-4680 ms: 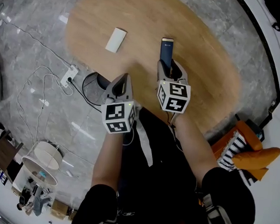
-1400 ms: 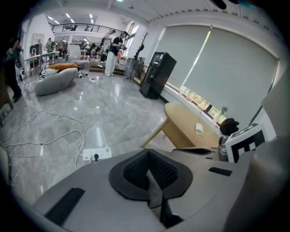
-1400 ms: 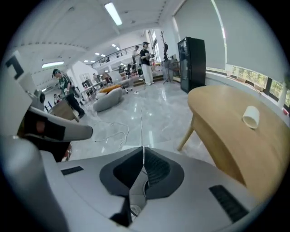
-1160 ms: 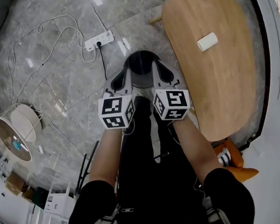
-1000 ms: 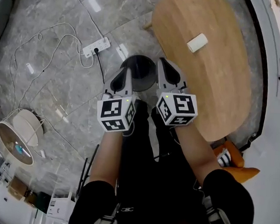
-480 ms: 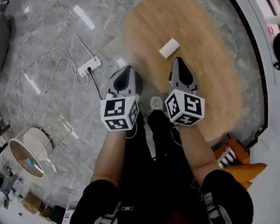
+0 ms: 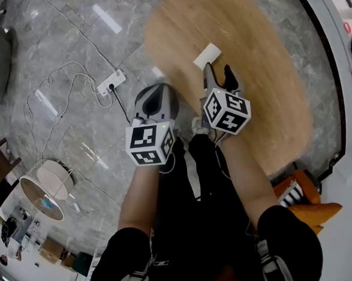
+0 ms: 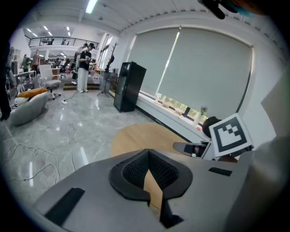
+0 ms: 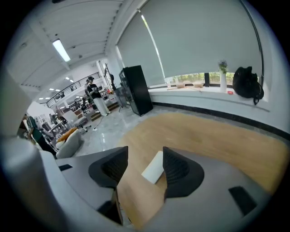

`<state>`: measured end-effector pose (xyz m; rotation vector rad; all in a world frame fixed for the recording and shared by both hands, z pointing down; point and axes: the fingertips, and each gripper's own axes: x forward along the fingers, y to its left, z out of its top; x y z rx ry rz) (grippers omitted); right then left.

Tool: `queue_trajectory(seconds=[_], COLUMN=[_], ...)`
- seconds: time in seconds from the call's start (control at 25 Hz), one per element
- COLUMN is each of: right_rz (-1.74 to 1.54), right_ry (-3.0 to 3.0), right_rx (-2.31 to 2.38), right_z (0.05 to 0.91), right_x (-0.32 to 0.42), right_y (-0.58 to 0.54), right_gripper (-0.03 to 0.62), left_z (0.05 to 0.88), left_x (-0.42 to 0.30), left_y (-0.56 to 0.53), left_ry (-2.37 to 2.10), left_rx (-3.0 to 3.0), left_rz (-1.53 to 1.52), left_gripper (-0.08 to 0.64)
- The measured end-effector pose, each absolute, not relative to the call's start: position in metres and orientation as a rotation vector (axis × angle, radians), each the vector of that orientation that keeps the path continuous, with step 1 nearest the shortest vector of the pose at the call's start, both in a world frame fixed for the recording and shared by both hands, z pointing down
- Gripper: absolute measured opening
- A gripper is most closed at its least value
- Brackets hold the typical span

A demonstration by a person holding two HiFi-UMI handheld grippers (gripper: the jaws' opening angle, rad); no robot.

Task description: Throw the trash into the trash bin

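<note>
Nearest the person, the left gripper [image 8: 149,171] has its jaws together with nothing in them. Beside it, over the table's [image 7: 269,95] near edge, the right gripper [image 7: 218,71] has just been opening. Its jaws stand apart and empty, lined up on the white packet [image 7: 208,55], which lies flat and untouched just ahead of them, close to the table's left edge. The packet looks light and thin, likely card or paper, so it should crush easily and slide on smooth wood; pinching across its narrow width seems best. What it is exactly I cannot tell. The bin cannot be made out, perhaps covered by the left gripper.
</note>
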<state>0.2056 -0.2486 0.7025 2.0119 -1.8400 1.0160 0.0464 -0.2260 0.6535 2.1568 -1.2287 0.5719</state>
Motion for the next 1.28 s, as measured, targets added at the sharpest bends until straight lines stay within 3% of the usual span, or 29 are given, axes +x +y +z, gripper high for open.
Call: queue_trajectory(seconds=[0.6, 0.76, 1.0, 1.28], right_rz=[1.327, 1.204, 0.986, 0.882], right_ry=[-1.445, -1.411, -1.499, -1.634], right_rx=[1.950, 1.949, 1.982, 1.983], right_z=[0.839, 0.840, 0.808, 0.768], right_x=[0.216, 0.220, 0.222, 0.219], right_y=[-0.285, -0.290, -0.283, -0.278], right_gripper=[0.258, 0.256, 0.070, 0.054], left_z=[0.689, 0.690, 0.697, 0.694], left_x=[0.017, 0.012, 0.007, 0.015], left_y=[-0.215, -0.215, -0.210, -0.208], left_ry=[-1.269, -1.275, -1.265, -1.252], left_rx=[2.073, 2.068, 2.040, 2.060], left_rz=[0.645, 0.651, 0.643, 0.641], left_gripper=[0.005, 0.005, 0.005, 0.005])
